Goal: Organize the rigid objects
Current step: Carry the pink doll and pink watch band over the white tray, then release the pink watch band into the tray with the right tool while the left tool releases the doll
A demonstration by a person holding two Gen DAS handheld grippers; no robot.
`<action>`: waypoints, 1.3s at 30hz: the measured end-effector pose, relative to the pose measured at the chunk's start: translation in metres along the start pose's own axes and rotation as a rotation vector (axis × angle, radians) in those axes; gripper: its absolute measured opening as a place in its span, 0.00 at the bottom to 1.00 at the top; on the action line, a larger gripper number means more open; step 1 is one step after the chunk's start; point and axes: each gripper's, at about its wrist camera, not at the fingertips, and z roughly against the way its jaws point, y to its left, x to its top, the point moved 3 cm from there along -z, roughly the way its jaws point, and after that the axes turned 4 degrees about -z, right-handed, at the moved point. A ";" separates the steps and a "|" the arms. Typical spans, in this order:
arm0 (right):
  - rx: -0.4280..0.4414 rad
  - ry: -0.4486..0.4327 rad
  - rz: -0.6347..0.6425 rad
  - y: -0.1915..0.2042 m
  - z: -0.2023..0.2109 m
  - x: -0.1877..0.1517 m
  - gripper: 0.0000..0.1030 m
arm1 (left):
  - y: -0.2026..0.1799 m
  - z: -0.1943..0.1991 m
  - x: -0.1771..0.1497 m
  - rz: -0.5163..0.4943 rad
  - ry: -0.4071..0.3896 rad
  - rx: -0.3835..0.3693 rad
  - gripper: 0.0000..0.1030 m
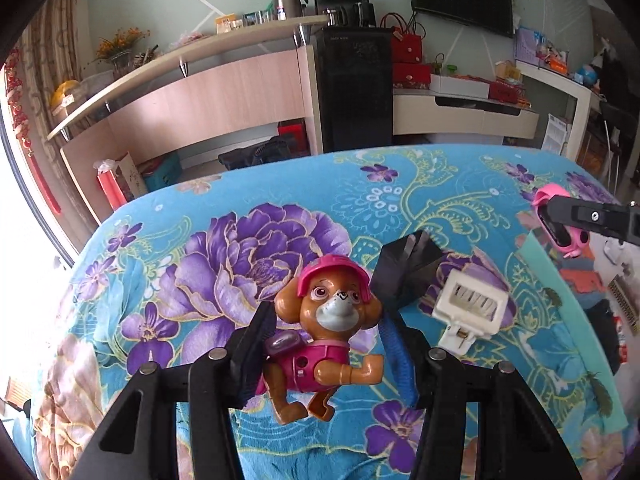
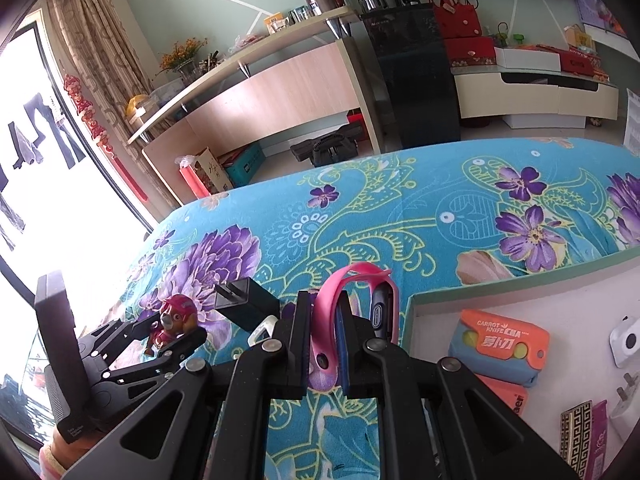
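Note:
A brown toy dog in a pink helmet sits between the fingers of my left gripper, on the floral blue cloth. The left finger touches its back; the right finger stands a little apart. The dog also shows in the right wrist view. My right gripper is shut on a pink smart band, held above the cloth beside the green-rimmed tray. The band shows in the left wrist view too.
A black charger plug and a white clip lie just beyond the dog. The tray holds an orange carrot knife pack, a white plug, a patterned box and other items. Shelves and a black cabinet stand behind.

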 end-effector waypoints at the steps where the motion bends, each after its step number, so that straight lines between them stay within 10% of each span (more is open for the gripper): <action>1: -0.001 -0.018 0.002 0.000 0.007 0.002 0.11 | -0.005 0.008 0.007 0.002 -0.017 -0.007 0.54; 23: -0.471 -0.104 -0.244 -0.137 0.115 0.006 0.11 | -0.208 0.028 0.052 -0.124 -0.012 -0.247 0.55; 39: -0.474 0.018 -0.246 -0.144 0.103 -0.009 0.11 | -0.239 -0.003 0.033 -0.109 0.075 -0.308 0.56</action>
